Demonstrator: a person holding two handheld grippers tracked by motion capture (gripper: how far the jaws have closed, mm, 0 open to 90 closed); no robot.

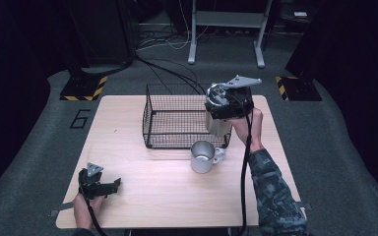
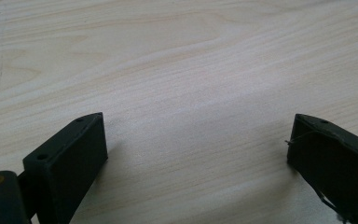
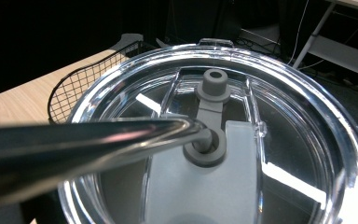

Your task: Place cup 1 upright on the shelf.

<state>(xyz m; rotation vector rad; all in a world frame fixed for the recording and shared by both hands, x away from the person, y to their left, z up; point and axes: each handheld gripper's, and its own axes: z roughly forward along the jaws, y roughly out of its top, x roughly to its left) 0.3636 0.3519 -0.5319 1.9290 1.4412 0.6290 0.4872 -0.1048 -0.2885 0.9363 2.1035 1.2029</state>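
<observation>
Wood table [image 1: 142,196] w/ black wire basket [image 1: 177,120] at its far middle. Metal mug [image 1: 203,157] stands upright on table just in front of basket's near right corner, handle pointing right.

R gripper [image 1: 225,110] is held up by person's right hand [image 1: 248,125] over basket's right end, grey plate on top. A steel tumbler [image 1: 217,125] hangs below it, above basket's near right corner and just behind mug. R gripper view looks straight down on tumbler's clear lid [image 3: 214,135]: grey silicone stopper [image 3: 212,86] on a strap, and a shiny metal straw [image 3: 84,144] running in from the left into lid's hole. Jaws aren't visible there, so can't tell how far apart they are or how they grip.

L gripper [image 1: 101,186] rests low at table's near left, held by left hand [image 1: 83,209], pointing right. L gripper view: both black jaws wide apart, nothing between them but bare wood [image 2: 191,93].
</observation>
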